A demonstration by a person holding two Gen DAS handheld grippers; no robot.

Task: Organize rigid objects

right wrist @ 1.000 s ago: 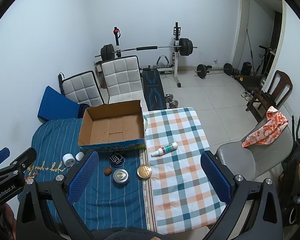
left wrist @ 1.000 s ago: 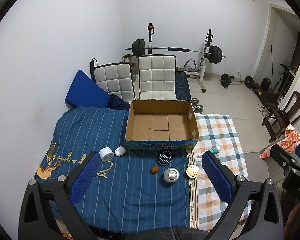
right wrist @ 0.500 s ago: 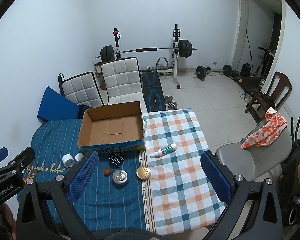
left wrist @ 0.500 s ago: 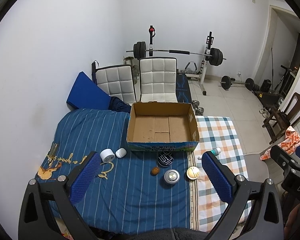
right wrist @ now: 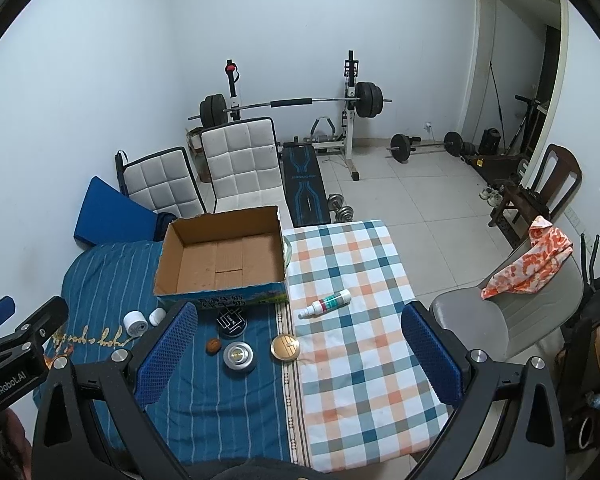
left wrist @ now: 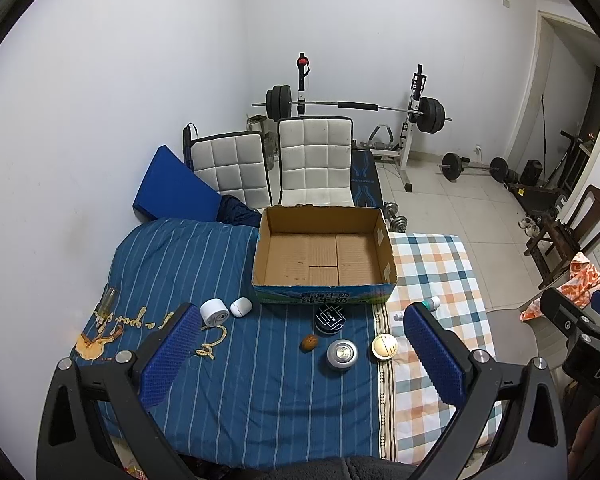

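An open, empty cardboard box (left wrist: 324, 256) (right wrist: 224, 260) stands at the table's far side. In front of it lie a white tape roll (left wrist: 213, 312) (right wrist: 135, 323), a small white case (left wrist: 241, 307) (right wrist: 157, 316), a black round tin (left wrist: 329, 320) (right wrist: 231, 324), a brown nut (left wrist: 309, 342) (right wrist: 213, 346), a silver puck (left wrist: 342, 354) (right wrist: 239, 356), a gold disc (left wrist: 384, 346) (right wrist: 285, 347) and a white spray bottle (left wrist: 430, 304) (right wrist: 326, 304). My left gripper (left wrist: 300, 356) and right gripper (right wrist: 300, 356) are both open, empty, held high above the near edge.
The table has a blue striped cloth (left wrist: 180, 264) on the left and a checked cloth (right wrist: 352, 280) on the right. Two white chairs (left wrist: 314, 160) stand behind the box. A grey chair with an orange cloth (right wrist: 528, 264) is at the right. Gym weights stand at the back.
Both grippers have risen and pulled back slightly; the table and objects look a little smaller and lower. Nothing on the table has moved.
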